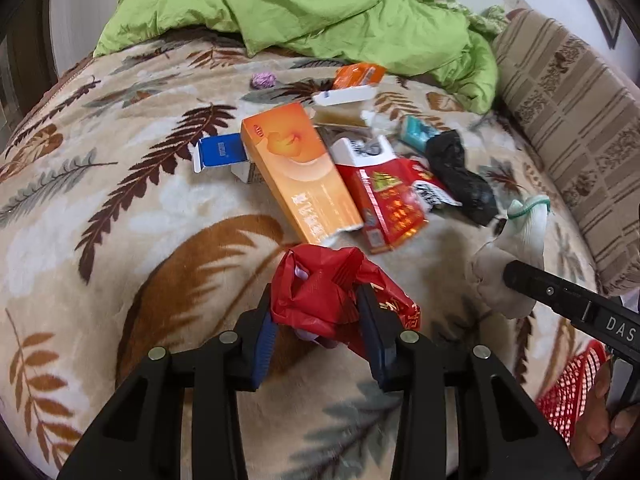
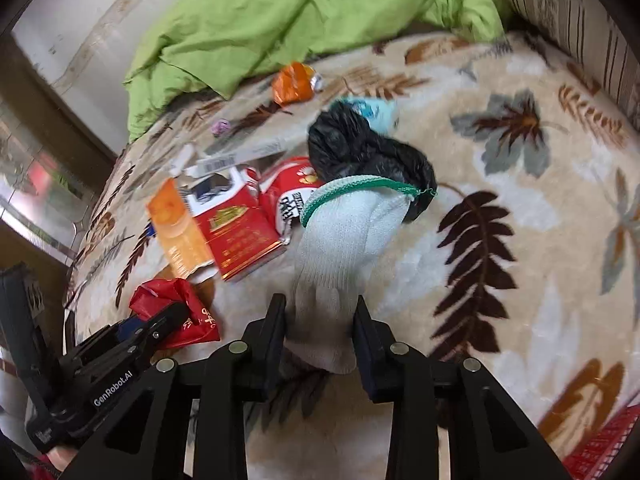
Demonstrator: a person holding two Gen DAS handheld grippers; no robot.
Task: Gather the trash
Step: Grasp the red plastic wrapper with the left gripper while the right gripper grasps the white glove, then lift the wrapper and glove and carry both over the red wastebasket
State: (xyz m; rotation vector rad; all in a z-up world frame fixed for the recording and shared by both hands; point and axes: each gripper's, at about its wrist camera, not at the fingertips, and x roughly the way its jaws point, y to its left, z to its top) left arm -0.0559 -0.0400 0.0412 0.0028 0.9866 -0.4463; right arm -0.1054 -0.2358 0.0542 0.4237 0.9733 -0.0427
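Observation:
My left gripper (image 1: pixel 316 312) is shut on a crumpled red plastic bag (image 1: pixel 320 300), held just above the leaf-patterned blanket (image 1: pixel 120 220). My right gripper (image 2: pixel 320 320) is shut on a white knit glove with a green cuff (image 2: pixel 340 240); the glove also shows in the left wrist view (image 1: pixel 508 256). Ahead lies a pile of trash: a long orange box (image 1: pixel 300 172), red cartons (image 1: pixel 384 204), a black bag (image 1: pixel 460 176), a blue-and-white box (image 1: pixel 218 152), an orange wrapper (image 1: pixel 358 74) and a small purple ball (image 1: pixel 263 80).
A green quilt (image 1: pixel 320 8) is bunched at the far end of the bed. A striped brown cushion (image 1: pixel 572 120) lines the right side. A red mesh basket (image 1: pixel 572 392) sits at the lower right, also in the right wrist view (image 2: pixel 600 448).

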